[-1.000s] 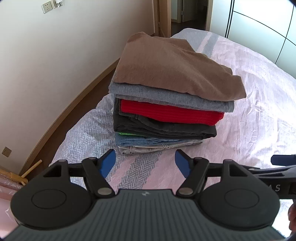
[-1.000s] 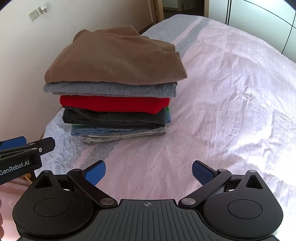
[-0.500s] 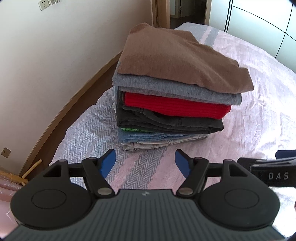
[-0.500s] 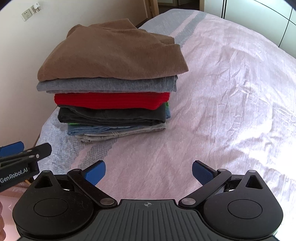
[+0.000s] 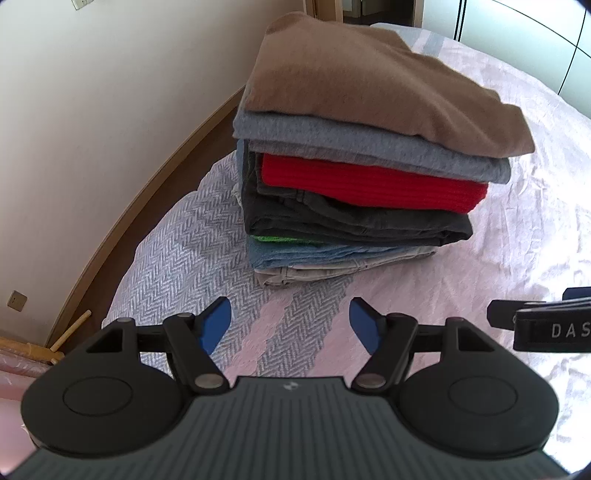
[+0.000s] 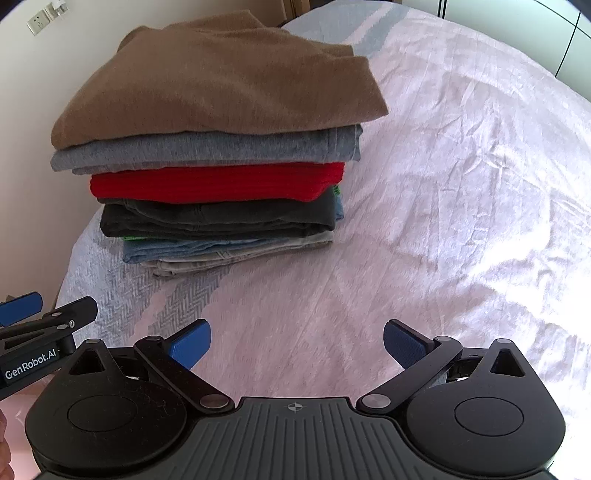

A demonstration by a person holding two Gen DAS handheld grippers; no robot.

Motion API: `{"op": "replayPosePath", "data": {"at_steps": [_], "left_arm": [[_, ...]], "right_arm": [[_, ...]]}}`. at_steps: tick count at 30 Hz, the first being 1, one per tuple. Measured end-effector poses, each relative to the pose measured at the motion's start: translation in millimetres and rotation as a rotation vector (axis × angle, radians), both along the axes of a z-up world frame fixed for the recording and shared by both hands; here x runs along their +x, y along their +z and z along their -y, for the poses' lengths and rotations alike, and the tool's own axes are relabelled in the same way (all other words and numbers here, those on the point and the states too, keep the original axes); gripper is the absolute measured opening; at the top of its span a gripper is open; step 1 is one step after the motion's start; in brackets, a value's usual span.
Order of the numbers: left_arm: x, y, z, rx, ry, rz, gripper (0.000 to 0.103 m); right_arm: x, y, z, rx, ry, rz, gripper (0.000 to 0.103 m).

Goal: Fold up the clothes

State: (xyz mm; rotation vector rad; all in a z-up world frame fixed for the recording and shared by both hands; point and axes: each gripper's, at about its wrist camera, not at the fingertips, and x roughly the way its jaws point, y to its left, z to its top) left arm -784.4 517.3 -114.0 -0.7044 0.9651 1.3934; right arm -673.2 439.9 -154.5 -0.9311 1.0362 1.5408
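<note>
A stack of folded clothes (image 5: 354,192) (image 6: 221,177) rests on the bed near its left edge. A brown top (image 5: 369,81) (image 6: 221,81) lies uppermost, over a grey one (image 6: 207,151), a red knit (image 5: 369,181), dark trousers (image 6: 214,218) and pale blue and beige items at the bottom. My left gripper (image 5: 290,326) is open and empty, close in front of the stack's base. My right gripper (image 6: 297,341) is open and empty too, a little to the right of the stack. Each gripper shows at the edge of the other's view.
The bed (image 6: 461,184) has a pale pink crinkled cover with a grey herringbone band (image 5: 184,258). A cream wall (image 5: 92,110) and wooden skirting run along the left. Wardrobe doors (image 5: 517,33) and a doorway lie beyond. Wooden sticks (image 5: 66,332) lie on the floor.
Both grippers have moved closer to the stack, which now looms larger in both views. Neither gripper's opening has changed.
</note>
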Motion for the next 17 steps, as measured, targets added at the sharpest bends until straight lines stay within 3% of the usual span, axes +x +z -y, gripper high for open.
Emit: {"op": "replayPosePath", "data": {"at_steps": [17], "left_arm": [[-15, -6, -12, 0.016, 0.012, -0.017, 0.067]], "right_arm": [[-17, -7, -11, -0.009, 0.024, 0.003, 0.102]]}}
